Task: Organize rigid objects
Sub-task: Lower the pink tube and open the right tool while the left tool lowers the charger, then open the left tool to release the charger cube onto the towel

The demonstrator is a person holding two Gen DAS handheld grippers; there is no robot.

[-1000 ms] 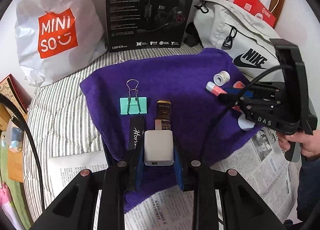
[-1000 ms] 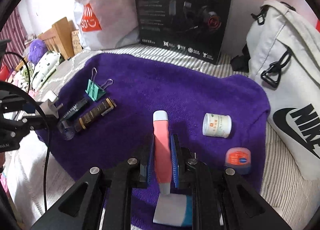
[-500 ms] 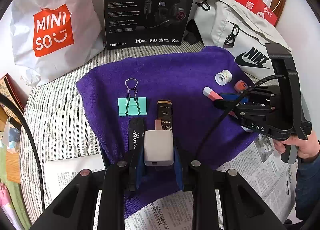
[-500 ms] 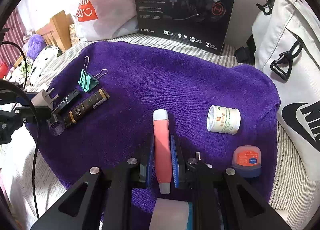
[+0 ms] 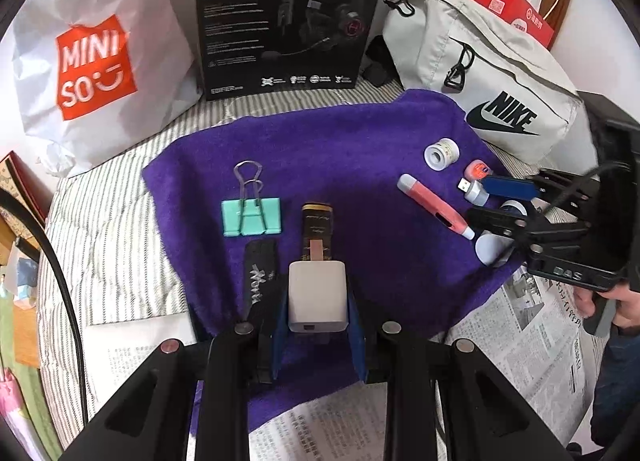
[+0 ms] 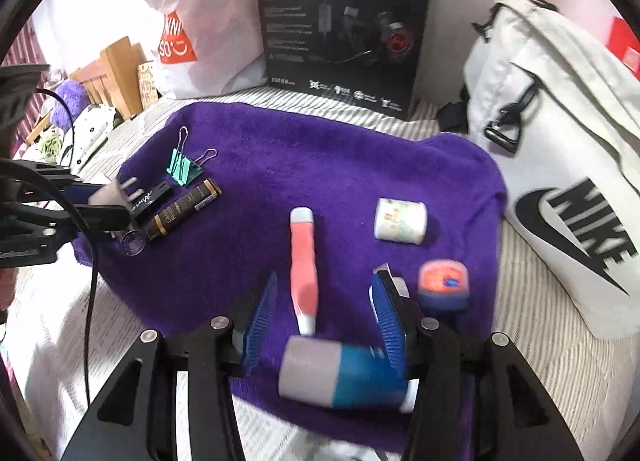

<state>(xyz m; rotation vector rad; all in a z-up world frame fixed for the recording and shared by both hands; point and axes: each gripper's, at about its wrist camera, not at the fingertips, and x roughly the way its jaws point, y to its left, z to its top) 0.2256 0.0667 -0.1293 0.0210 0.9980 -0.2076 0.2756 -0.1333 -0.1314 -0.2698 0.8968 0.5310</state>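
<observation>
Left gripper (image 5: 318, 301): jaws pinching white square plastic charger block (image 5: 317, 295) by its flat sides, USB port facing cam, prongs fwd. Held low over near edge of purple fleece towel (image 5: 340, 149), just behind black-and-gold cylindrical tube (image 5: 317, 227) and black flat tube w/ white script (image 5: 260, 273); mint-green metal binder clip (image 5: 251, 215) lying just beyond. Prob lining charger up w/ that left-side row.

Right gripper (image 6: 320, 313): jaws spread wide, nothing gripped. Pink slim pen-shaped tube w/ pale caps (image 6: 303, 269) flat on towel between blue pads (image 6: 386, 317), touching neither, pointing away from cam. Looks set down, parallel to fingers.

White-and-teal plastic bottle (image 6: 340, 377) on its side across right gripper base, close under cam. Small white cylindrical jar w/ printed label (image 6: 400, 219) and orange-lidded round blue tin (image 6: 443, 287) to right of pink tube, each apart. Right-side group loosely spaced; prob cosmetics cluster, left side stationery/tubes.

Some motion blur in right view; small white USB plug (image 5: 464, 184) near tin only clear from left view.
</observation>
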